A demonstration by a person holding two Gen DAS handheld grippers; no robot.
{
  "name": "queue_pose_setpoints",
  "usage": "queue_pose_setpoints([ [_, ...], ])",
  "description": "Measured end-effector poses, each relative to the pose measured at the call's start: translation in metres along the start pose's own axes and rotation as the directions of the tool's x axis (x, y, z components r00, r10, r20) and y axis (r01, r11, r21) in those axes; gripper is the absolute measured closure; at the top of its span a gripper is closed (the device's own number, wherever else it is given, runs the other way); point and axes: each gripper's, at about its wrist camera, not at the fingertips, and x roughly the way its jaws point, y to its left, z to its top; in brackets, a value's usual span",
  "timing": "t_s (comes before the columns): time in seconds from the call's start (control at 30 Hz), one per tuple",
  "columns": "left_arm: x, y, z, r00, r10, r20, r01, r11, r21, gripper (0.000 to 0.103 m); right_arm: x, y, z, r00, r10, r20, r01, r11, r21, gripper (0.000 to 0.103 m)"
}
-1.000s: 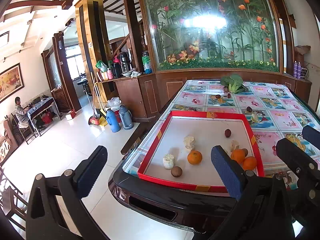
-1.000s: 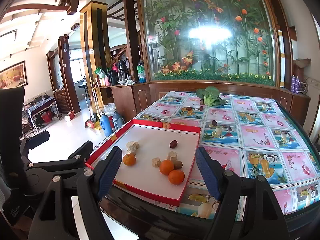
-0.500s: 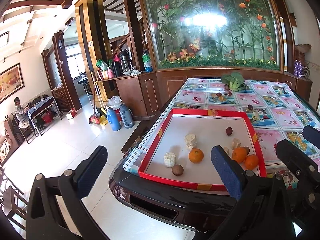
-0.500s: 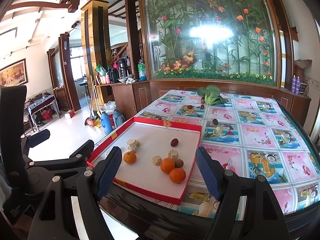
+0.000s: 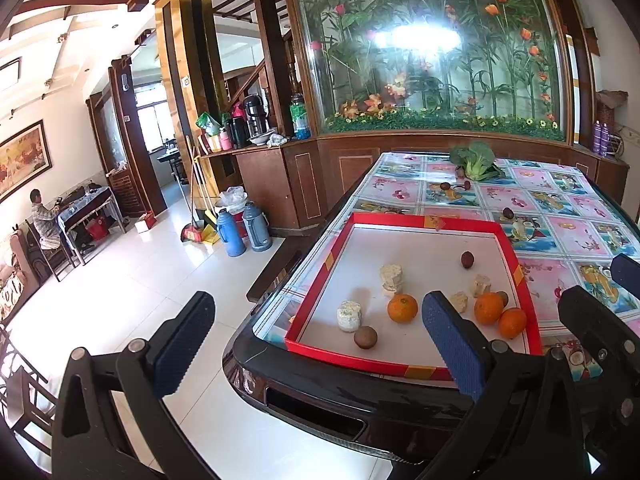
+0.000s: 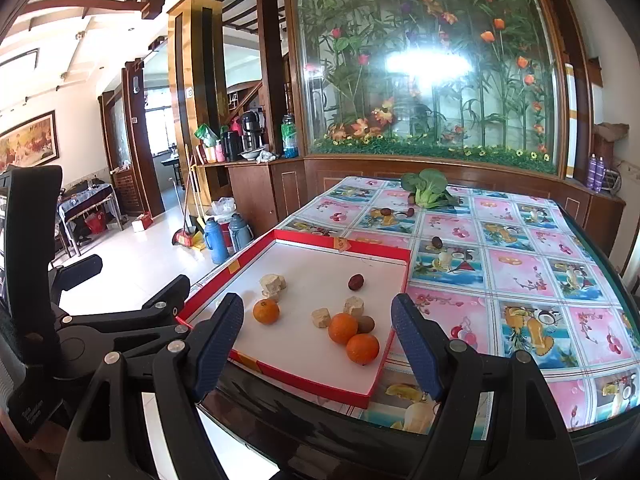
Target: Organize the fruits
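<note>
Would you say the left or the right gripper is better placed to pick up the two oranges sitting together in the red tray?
Probably the right gripper: its open jaws already frame the two oranges in the red tray. The left gripper points past the tray's left edge, mostly over floor.

The left gripper [image 5: 316,344] is hanging with its blue-padded jaws spread wide and nothing between them, pointing slightly downward. The right gripper [image 6: 320,344] is sitting just to its right, tilted down likewise, jaws also parted and holding nothing.
</note>
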Motion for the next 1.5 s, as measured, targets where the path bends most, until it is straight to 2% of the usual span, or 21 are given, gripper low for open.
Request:
queue_pose_setpoints([
  [0.5,0.014,0.005,-0.008,0.999,0.013,-0.038,-0.013,1.000,0.002,0.000,0.011,0.001,-0.002,0.999,0.012,-0.049,-0.012,1.000,-0.002,0.026],
  [0.8,0.038,0.016,-0.014,0.996,0.032,-0.083,-0.034,0.999,-0.020,0.000,0.032,-0.006,-0.004,0.995,0.027,-0.097,-0.024,0.999,0.036,0.026],
  [1.0,0.054,0.014,-0.012,0.995,0.010,-0.097,-0.012,1.000,-0.022,0.000,0.040,-0.008,0.001,0.995,0.010,-0.104,-0.008,1.000,0.020,0.026],
  [1.37,0.069,0.027,0.014,0.993,-0.094,-0.065,0.089,0.993,-0.073,0.000,0.061,0.004,0.032,0.996,-0.015,-0.087,0.014,1.000,-0.010,0.026],
  [1.5,0.074,0.031,0.022,0.978,-0.200,-0.059,0.195,0.977,-0.081,0.000,0.071,0.009,0.039,0.995,-0.022,-0.099,0.019,0.999,-0.027,0.026],
])
